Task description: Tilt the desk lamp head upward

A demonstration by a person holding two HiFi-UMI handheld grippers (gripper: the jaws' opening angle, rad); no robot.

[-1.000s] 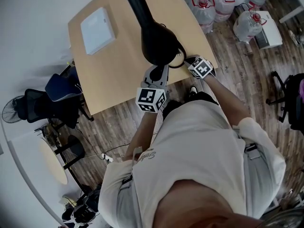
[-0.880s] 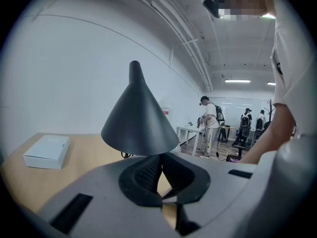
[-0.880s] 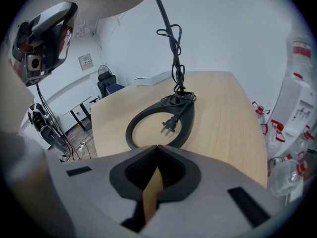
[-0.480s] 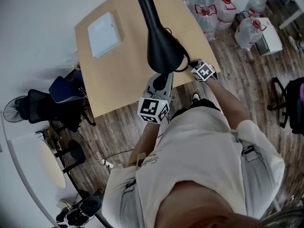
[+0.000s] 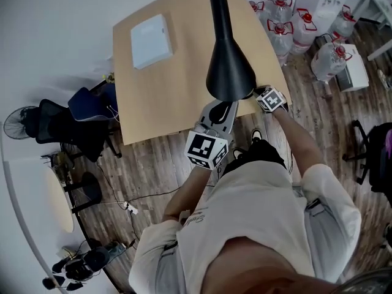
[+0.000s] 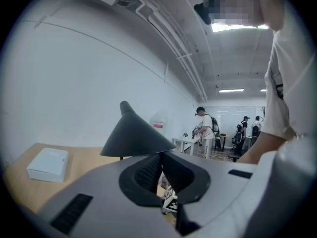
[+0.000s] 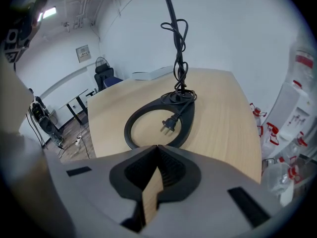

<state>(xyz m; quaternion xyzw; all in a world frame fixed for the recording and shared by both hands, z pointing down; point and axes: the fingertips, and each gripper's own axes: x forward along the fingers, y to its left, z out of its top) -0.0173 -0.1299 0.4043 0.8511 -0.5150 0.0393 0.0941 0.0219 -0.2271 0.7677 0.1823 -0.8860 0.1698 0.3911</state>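
– On the pale wooden bench [image 5: 184, 103], what shows?
– The black lamp head [image 5: 228, 66] hangs over its near edge, with a white box [image 5: 150, 40] farther back.
– Grippers?
– The left hand-held gripper [image 6: 158, 155] is closed at the lamp head's rim. The right hand-held gripper [image 7: 157, 148] is closed and empty, facing the ring base [image 7: 185, 120].
– Room?
– Plank floor [image 5: 153, 170], water jugs [image 5: 282, 32].

I see a white box [image 5: 150, 40] lying flat near the table's [image 5: 153, 109] far-left corner. Water bottles [image 5: 288, 20] stand on the wood floor [image 5: 153, 170] to its right. Chairs [image 5: 61, 130] and a fan [image 5: 15, 132] crowd its left. People [image 6: 204, 131] stand far off across the room.
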